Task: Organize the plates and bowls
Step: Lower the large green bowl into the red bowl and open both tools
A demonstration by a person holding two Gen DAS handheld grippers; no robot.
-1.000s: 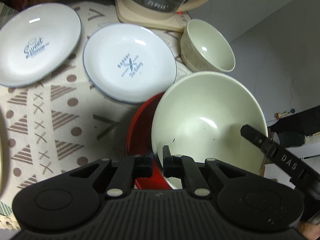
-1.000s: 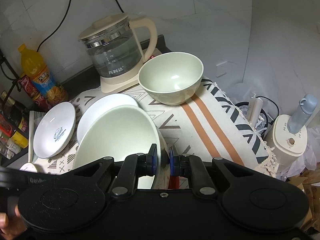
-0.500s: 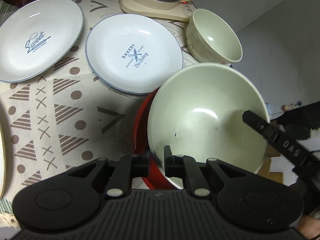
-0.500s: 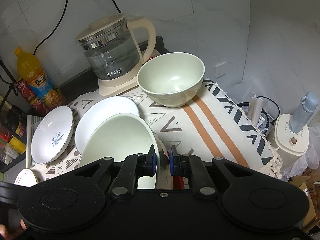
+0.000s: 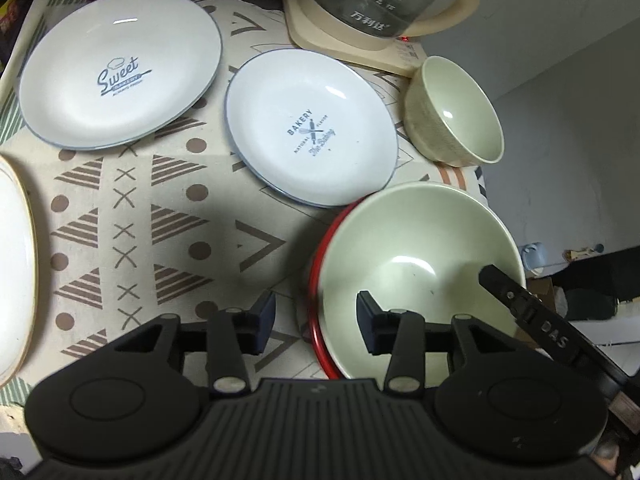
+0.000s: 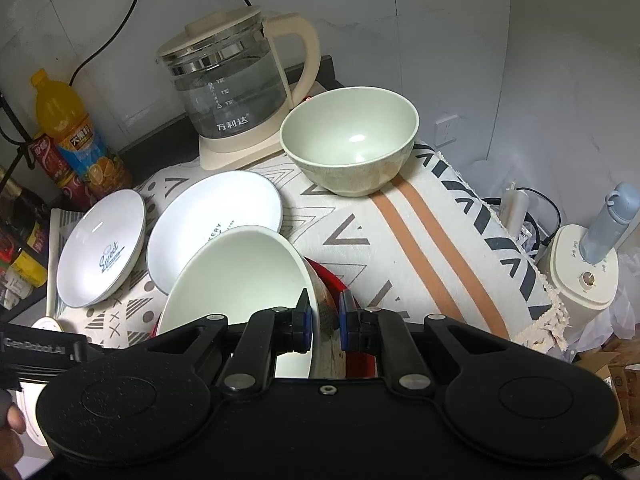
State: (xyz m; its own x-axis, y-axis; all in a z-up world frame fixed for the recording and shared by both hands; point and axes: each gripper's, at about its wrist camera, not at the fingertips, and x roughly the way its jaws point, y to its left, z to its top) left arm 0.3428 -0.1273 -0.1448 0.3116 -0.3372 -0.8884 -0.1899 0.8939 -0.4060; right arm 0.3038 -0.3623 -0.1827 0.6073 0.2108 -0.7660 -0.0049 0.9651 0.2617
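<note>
A large pale green bowl (image 5: pixel 420 272) (image 6: pixel 240 276) rests tilted inside a red bowl (image 5: pixel 316 280) (image 6: pixel 328 280) near the table's right edge. My left gripper (image 5: pixel 316 320) is opening. Both bowls' near rims stand between its jaws, and the pads are clear of them. My right gripper (image 6: pixel 325 320) is shut on the large bowl's far wall, and one of its fingers (image 5: pixel 532 320) shows in the left wrist view. A smaller green bowl (image 5: pixel 456 120) (image 6: pixel 352 140) stands upright by the kettle. The "Sweet" plate (image 5: pixel 120 72) (image 6: pixel 100 252) and the "Bakery" plate (image 5: pixel 312 132) (image 6: pixel 216 208) lie flat on the cloth.
A glass kettle (image 5: pixel 380 0) (image 6: pixel 236 92) on its cream base stands at the back. Bottles (image 6: pixel 64 128) crowd the back left corner. A gold-rimmed white dish (image 5: pixel 12 264) lies at the left. The patterned cloth (image 5: pixel 160 240) drops off at the right, above a white appliance (image 6: pixel 584 276).
My left gripper's jaws have spread apart and let go of the bowl rims, and the hand has drawn back a little. The right gripper keeps its hold on the large bowl.
</note>
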